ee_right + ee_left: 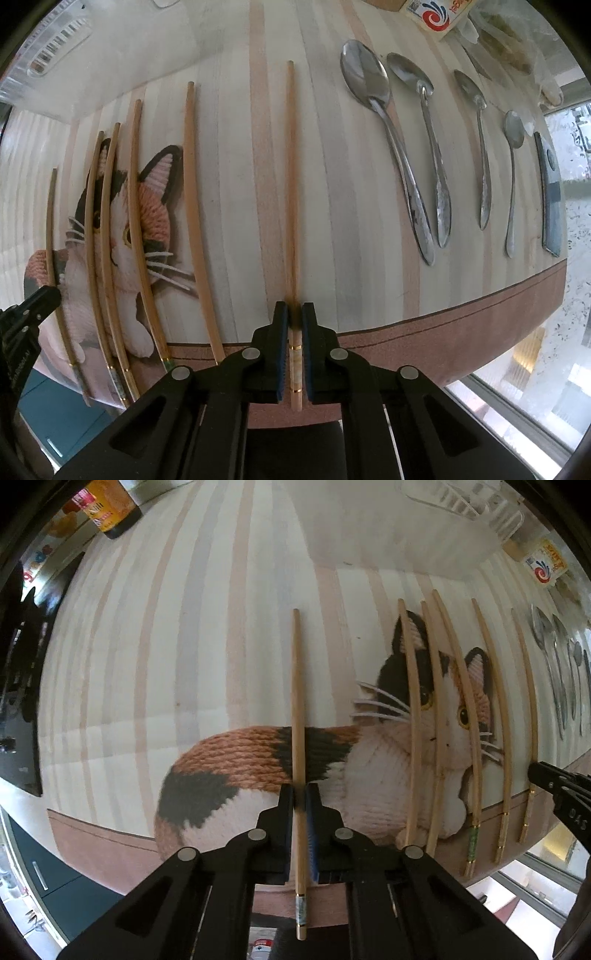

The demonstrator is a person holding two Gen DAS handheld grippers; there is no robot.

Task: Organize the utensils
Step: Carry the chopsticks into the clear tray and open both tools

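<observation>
Your left gripper (299,794) is clamped on one chopstick (296,701) lying over the cat (258,768) on the mat (184,627); your right gripper (294,314) pinches another chopstick (291,184) near its banded end. The spoons (406,147) already lie in a row at the right. The middle chopsticks (436,720), some crossing, probably remain to be straightened.

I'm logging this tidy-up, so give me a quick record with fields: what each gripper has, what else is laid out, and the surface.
left gripper: shut on a chopstick lying over the cat's body
right gripper: shut on another chopstick
loose chopsticks: several between the two held ones
spoons: four in a row
surface: striped cat-print mat
</observation>
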